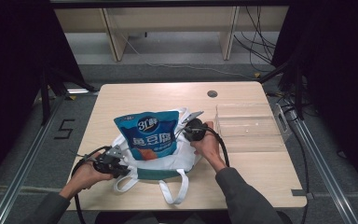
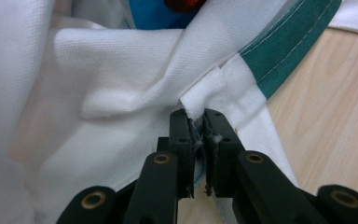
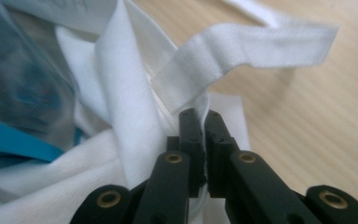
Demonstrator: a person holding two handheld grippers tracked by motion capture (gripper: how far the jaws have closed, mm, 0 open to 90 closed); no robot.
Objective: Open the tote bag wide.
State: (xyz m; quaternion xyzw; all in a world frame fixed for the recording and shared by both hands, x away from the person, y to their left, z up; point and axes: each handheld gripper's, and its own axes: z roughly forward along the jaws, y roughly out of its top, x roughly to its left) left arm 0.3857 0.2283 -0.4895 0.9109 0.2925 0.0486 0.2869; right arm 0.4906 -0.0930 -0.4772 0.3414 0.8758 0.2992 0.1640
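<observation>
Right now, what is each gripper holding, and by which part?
Both grip the white tote bag: left gripper pinches its rim where a strap joins the green band; right gripper pinches its rim below a strap.

One white cloth tote bag with a green band (image 1: 154, 167) lies on one light wooden table (image 1: 251, 172). Two white strap handles (image 1: 172, 189) hang from the tote. One blue printed snack pouch (image 1: 148, 134) stands in it. One clear plastic box (image 1: 247, 125) sits on the table. Two black two-jaw grippers, a left gripper (image 1: 121, 167) and a right gripper (image 1: 186, 133)
</observation>
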